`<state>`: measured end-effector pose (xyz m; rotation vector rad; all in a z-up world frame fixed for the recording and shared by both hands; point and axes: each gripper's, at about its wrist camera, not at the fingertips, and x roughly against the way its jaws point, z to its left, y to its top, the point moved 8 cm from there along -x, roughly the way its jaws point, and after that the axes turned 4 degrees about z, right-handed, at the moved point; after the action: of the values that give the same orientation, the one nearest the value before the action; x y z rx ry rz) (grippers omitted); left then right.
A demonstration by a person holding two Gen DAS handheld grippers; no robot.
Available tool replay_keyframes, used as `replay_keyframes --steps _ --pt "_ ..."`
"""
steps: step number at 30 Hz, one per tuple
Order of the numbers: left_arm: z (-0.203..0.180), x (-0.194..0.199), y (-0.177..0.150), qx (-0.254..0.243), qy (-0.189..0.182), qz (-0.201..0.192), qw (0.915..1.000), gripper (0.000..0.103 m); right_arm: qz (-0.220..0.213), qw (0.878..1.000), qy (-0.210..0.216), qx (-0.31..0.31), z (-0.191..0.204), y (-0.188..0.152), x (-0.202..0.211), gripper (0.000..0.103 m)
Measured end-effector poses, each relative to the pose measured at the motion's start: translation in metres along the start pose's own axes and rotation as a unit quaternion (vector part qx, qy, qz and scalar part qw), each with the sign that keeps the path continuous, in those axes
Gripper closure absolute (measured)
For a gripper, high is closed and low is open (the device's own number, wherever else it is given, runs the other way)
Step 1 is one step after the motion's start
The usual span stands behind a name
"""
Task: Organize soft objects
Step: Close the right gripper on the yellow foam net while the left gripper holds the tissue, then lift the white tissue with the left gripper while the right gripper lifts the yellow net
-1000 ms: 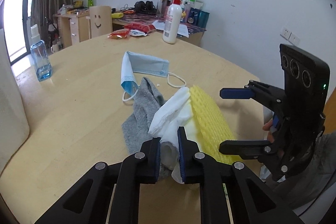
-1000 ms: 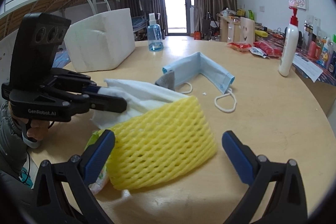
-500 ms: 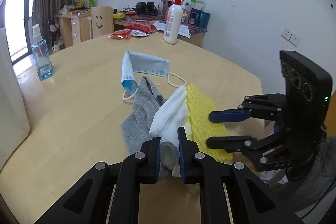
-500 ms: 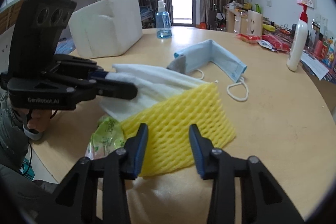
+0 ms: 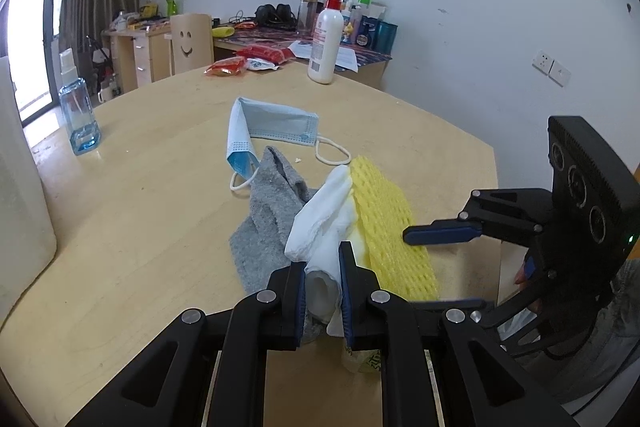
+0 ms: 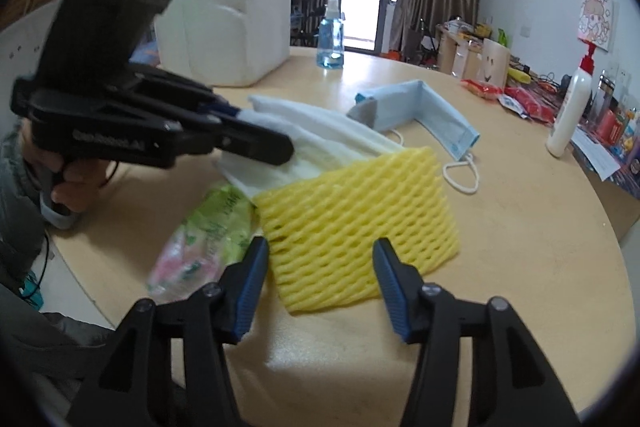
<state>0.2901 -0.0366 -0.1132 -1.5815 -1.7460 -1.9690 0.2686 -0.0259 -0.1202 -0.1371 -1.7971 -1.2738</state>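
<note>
Right wrist view: right gripper, jaws opening, straddles the light, squashy yellow foam net's near edge; left gripper pinches white tissue.

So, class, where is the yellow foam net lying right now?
The yellow foam net lies on the round table, just ahead of the right gripper, against the white tissue.

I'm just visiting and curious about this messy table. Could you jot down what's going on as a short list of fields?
Surface: round wooden table
Left tongs: shut on white tissue
Right tongs: opening, yellow foam net between the tips, not pinched
Grey sock: lying beside the tissue
Blue face mask: lying beyond the sock
Green packet: at the table's near edge
</note>
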Motion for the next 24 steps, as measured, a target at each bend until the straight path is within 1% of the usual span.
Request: replay_keyframes --steps 4,9,10,11,13,14,16,18,22,24 --pt "0.0 0.0 0.0 0.001 0.0 0.002 1.0 0.088 -0.001 1.0 0.0 0.011 0.005 -0.001 0.001 0.044" --pt "0.001 -0.002 0.0 0.003 0.001 0.003 1.0 0.088 0.001 1.0 -0.013 0.022 0.007 -0.003 0.0 0.044" --pt "0.001 -0.002 0.0 0.003 0.0 0.003 1.0 0.088 0.002 1.0 -0.011 0.019 0.006 -0.003 -0.001 0.045" --pt "0.001 -0.002 -0.001 0.003 0.0 0.002 1.0 0.088 0.001 1.0 -0.013 0.019 0.005 -0.003 -0.001 0.056" --pt "0.0 -0.001 -0.001 0.003 -0.002 -0.001 1.0 0.088 0.002 1.0 -0.019 0.012 0.0 -0.003 0.0 0.067" --pt "0.0 0.0 0.0 0.002 -0.002 -0.003 1.0 0.088 0.001 1.0 -0.014 0.002 -0.004 -0.002 0.001 0.074" --pt "-0.003 0.003 0.001 -0.003 -0.001 -0.009 1.0 0.088 -0.005 1.0 0.001 -0.026 -0.013 -0.002 0.006 0.078" --pt "-0.005 0.006 0.001 -0.007 0.001 -0.014 0.9999 0.088 -0.014 0.999 0.01 -0.042 -0.02 0.001 0.009 0.078" --pt "-0.008 0.017 0.008 -0.011 0.005 -0.034 0.9993 0.088 -0.043 0.996 0.013 -0.077 -0.035 0.005 0.026 0.078" --pt "-0.01 0.025 0.012 -0.01 0.007 -0.046 0.9989 0.088 -0.054 0.994 0.007 -0.09 -0.043 0.006 0.034 0.078"
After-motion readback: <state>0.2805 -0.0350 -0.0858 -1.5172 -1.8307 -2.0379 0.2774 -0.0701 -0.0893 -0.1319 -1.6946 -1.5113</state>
